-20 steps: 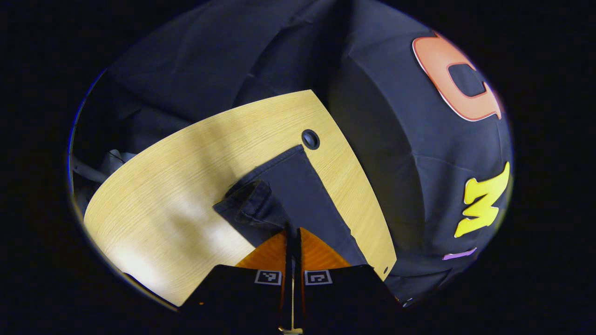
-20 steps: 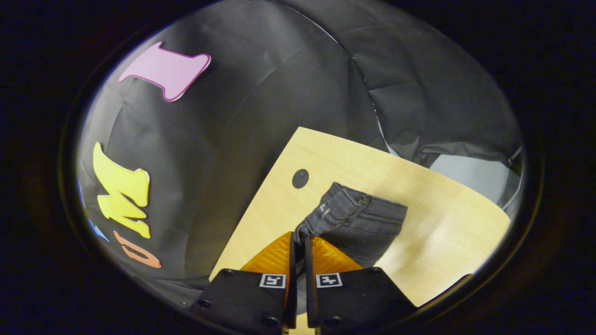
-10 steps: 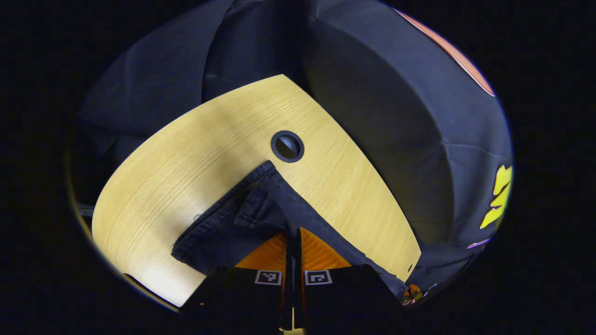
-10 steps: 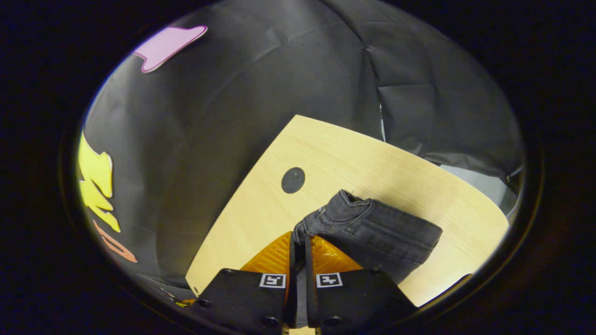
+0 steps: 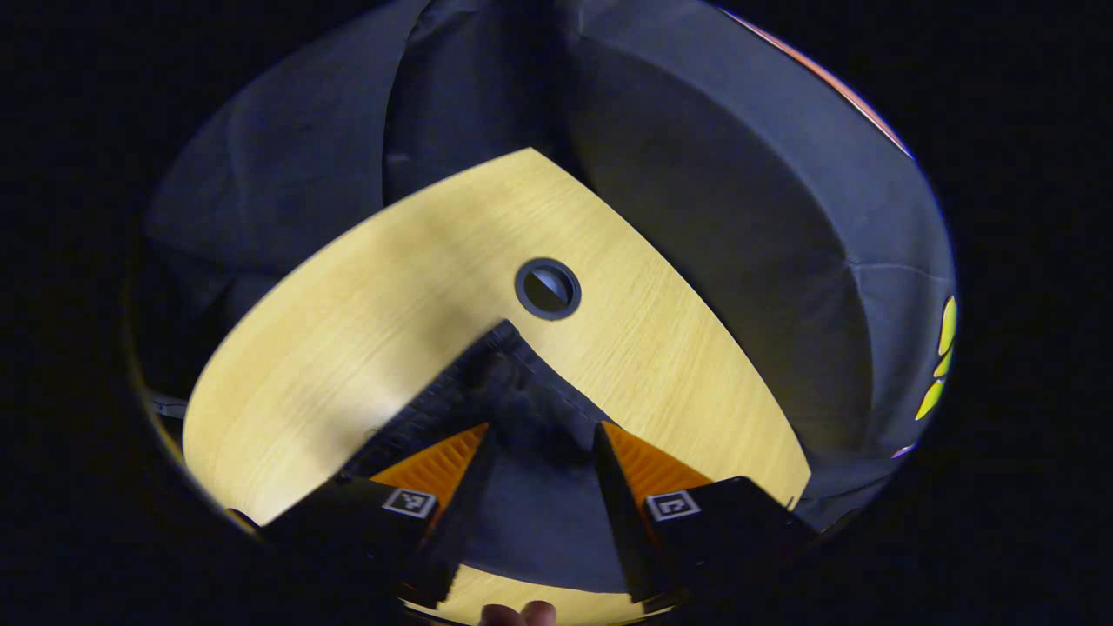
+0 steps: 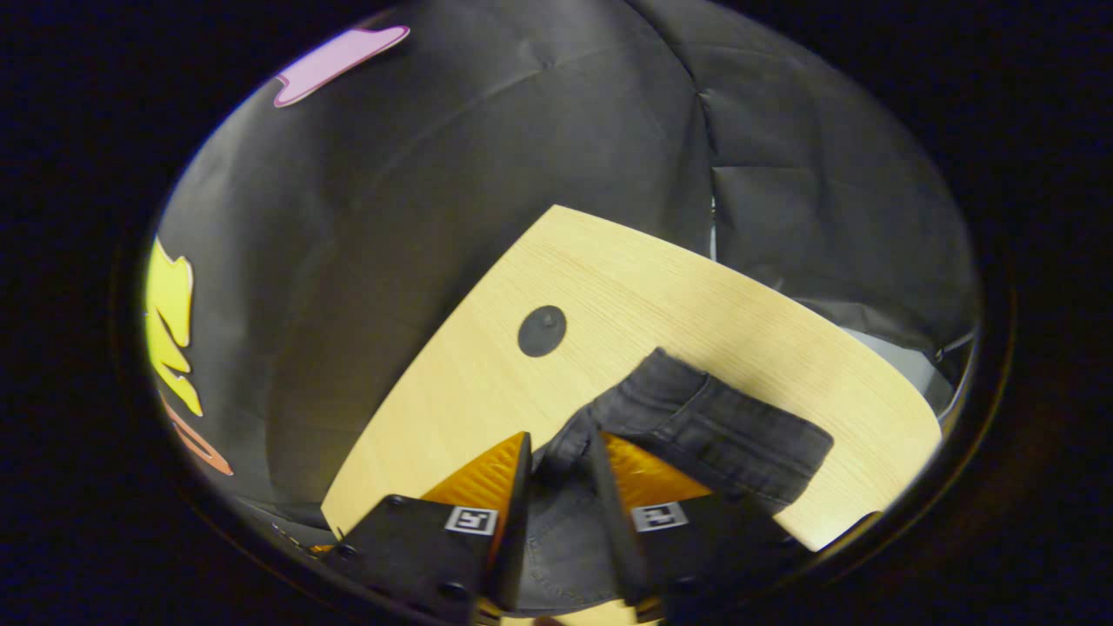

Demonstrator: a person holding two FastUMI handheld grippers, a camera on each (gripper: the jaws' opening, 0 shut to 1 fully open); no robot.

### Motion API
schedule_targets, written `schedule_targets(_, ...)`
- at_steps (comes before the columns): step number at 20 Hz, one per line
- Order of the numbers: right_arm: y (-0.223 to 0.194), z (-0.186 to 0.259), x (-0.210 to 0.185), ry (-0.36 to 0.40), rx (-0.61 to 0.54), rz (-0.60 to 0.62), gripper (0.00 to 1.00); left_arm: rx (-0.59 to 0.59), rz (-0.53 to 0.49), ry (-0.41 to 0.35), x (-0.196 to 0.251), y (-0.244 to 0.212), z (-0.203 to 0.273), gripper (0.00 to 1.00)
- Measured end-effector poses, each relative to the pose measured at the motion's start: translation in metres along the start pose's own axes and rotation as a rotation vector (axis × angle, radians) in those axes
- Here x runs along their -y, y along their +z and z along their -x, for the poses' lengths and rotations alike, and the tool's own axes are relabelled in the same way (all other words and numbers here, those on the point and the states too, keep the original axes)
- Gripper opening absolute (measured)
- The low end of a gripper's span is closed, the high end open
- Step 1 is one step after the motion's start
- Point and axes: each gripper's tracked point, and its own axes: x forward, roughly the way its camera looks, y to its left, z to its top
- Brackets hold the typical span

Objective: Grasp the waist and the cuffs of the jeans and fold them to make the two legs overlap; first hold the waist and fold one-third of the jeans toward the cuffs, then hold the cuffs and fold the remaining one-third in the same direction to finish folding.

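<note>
The dark jeans (image 5: 513,409) lie folded on the light wooden table (image 5: 365,313), one corner pointing at the cable hole. In the left gripper view my left gripper (image 5: 539,443) stands open just above that fabric, a finger on either side of it. In the right gripper view the jeans (image 6: 713,430) show a thick seamed band lying flat on the table (image 6: 609,287). My right gripper (image 6: 561,452) is open, its jaws parted around a bunched bit of the denim without pressing it.
A round cable hole (image 5: 547,288) sits in the table just past the jeans' corner, seen too as the hole (image 6: 542,330) in the right gripper view. Black cloth walls close in behind the table's far edges. A fingertip (image 5: 520,614) shows at the bottom.
Both grippers have gone from shut on the jeans to open. The lifted edge of the jeans has dropped and now lies flat on the table.
</note>
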Motion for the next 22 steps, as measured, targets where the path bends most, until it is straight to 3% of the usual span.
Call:
schedule_targets(1,0.005,0.002,-0.005,0.016,0.018,0.003,0.46,0.019,-0.002,-0.001,0.002,0.002,0.005,0.77)
schedule_targets(3,0.012,0.013,-0.005,0.035,0.050,0.014,0.67,0.043,-0.048,0.026,0.002,0.004,0.022,0.78)
schedule_targets(4,0.015,0.019,-0.007,0.043,0.067,0.027,0.67,0.062,-0.095,0.051,0.002,0.006,0.031,0.91)
schedule_targets(5,0.018,0.026,-0.009,0.051,0.083,0.044,0.67,0.092,-0.152,0.058,0.004,0.008,0.043,0.78)
schedule_targets(6,0.020,0.037,-0.012,0.064,0.101,0.072,0.75,0.126,-0.215,0.070,0.008,0.008,0.056,0.91)
schedule_targets(7,0.020,0.049,-0.016,0.071,0.121,0.111,0.75,0.163,-0.279,0.075,0.015,0.007,0.071,0.78)
schedule_targets(8,0.018,0.065,-0.022,0.087,0.143,0.156,0.75,0.212,-0.343,0.072,0.025,0.006,0.092,0.78)
schedule_targets(11,0.008,0.126,-0.036,0.133,0.225,0.321,0.75,0.420,-0.508,0.049,0.064,0.005,0.154,0.83)
schedule_targets(12,0.005,0.151,-0.042,0.144,0.267,0.389,0.80,0.486,-0.547,0.033,0.077,0.000,0.177,0.87)
schedule_targets(13,0.001,0.173,-0.045,0.149,0.311,0.461,0.84,0.536,-0.577,0.008,0.092,-0.011,0.197,0.98)
schedule_targets(14,-0.003,0.197,-0.048,0.157,0.356,0.523,0.86,0.584,-0.595,-0.018,0.102,-0.024,0.219,0.99)
schedule_targets(15,-0.009,0.218,-0.051,0.165,0.396,0.567,1.00,0.621,-0.609,-0.051,0.112,-0.037,0.239,0.99)
schedule_targets(16,-0.018,0.241,-0.052,0.170,0.432,0.598,0.94,0.652,-0.618,-0.085,0.118,-0.050,0.258,0.99)
schedule_targets(20,-0.048,0.314,-0.038,0.176,0.552,0.677,0.95,0.725,-0.614,-0.190,0.137,-0.103,0.321,0.99)
schedule_targets(22,-0.070,0.342,-0.027,0.153,0.585,0.691,0.94,0.741,-0.619,-0.214,0.151,-0.133,0.324,0.99)
